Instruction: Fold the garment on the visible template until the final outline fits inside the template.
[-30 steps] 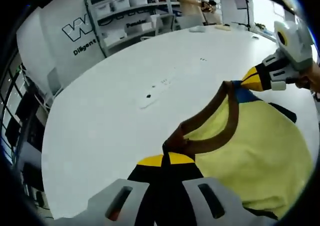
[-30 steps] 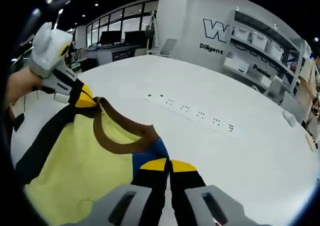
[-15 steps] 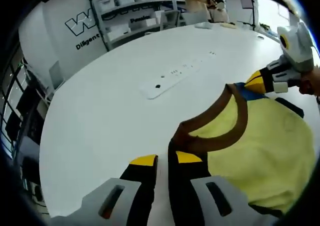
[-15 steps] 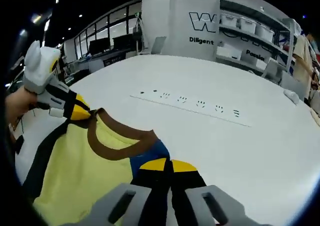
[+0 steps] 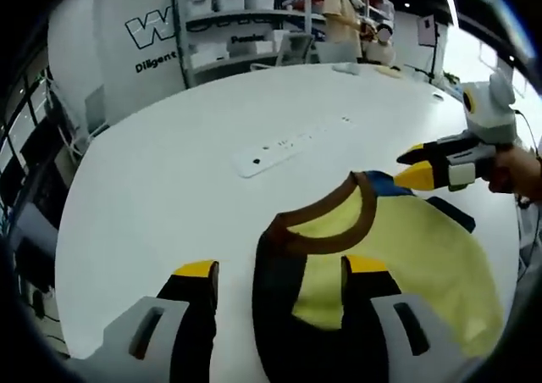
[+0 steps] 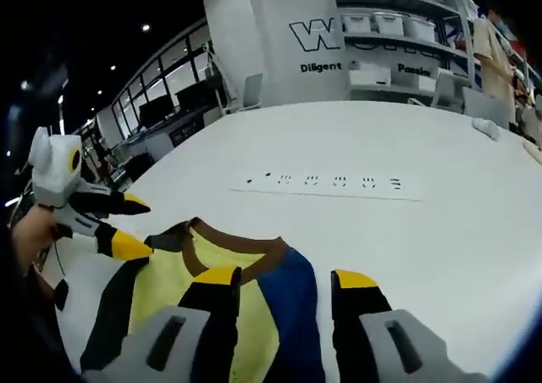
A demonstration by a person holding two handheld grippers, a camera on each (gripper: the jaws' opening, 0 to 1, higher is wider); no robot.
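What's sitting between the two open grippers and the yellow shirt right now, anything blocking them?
Nothing visible. The left gripper and right gripper both stand open directly over the yellow shirt, jaws either side of its shoulders. The power strip lies farther off on the white table.

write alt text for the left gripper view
The left gripper, jaws open, hovers over a yellow T-shirt with a brown collar on a white table. The right gripper, also open, enters from the right beside a built-in power strip.

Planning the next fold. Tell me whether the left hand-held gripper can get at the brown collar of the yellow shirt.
Probably yes: the left hand-held gripper is open, and the brown collar lies flat just ahead of its jaws with nothing between.
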